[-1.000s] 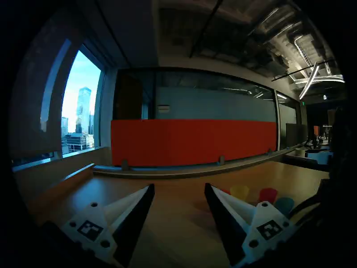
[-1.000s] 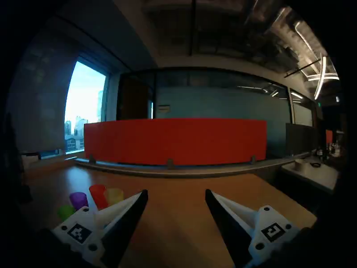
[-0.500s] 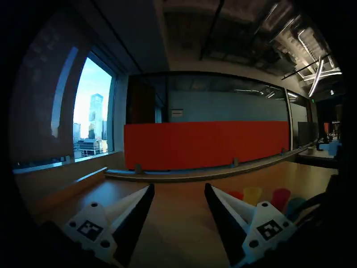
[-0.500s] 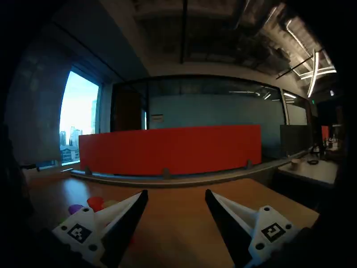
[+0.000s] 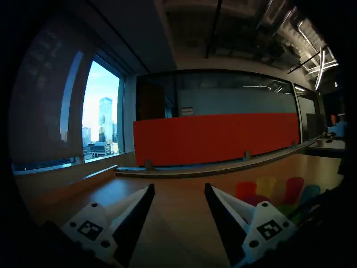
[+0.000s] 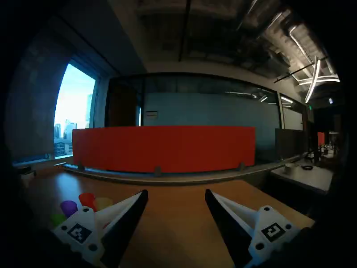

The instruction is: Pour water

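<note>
Left gripper [image 5: 178, 187] and right gripper [image 6: 176, 193] both spread wide and empty over the wooden desk [image 5: 187, 212]. Small coloured plastic cups [image 5: 267, 191] sit bunched between them, off-axis. Risk: reaching for one cup, a finger clips its neighbours and topples them.

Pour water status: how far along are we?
Done: nothing visible. In hand: nothing; the left gripper and right gripper are both open and empty over the wooden table. Left: grasp one of the coloured cups clustered on it and pour. Whether any cup holds water cannot be told.
</note>
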Demonstrator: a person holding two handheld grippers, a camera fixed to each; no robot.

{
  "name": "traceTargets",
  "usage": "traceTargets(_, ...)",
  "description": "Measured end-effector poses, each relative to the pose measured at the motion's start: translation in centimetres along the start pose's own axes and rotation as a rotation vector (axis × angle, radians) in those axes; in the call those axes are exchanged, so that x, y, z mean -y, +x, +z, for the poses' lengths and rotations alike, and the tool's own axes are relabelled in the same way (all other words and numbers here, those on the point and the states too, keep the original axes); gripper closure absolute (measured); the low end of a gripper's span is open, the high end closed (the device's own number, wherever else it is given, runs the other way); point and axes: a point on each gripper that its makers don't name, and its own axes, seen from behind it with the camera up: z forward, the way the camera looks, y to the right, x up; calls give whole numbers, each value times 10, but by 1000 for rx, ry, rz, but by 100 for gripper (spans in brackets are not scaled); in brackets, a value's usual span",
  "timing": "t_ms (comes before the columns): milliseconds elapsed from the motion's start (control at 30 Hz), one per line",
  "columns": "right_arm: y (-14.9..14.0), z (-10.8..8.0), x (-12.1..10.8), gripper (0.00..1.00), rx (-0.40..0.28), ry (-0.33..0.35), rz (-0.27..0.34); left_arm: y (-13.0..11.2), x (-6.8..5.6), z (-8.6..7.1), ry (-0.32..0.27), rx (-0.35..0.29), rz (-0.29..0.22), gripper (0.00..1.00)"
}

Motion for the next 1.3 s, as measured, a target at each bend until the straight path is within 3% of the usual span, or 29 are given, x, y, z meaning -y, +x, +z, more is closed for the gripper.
traceTargets(600, -4, 3, 0, 1, 8, -21, -7, -32, 5, -4, -8, 28, -38, 18)
traceTargets(1300, 6, 0, -5, 1, 3, -38, -29, -45, 4, -1, -22, 58, -55, 18)
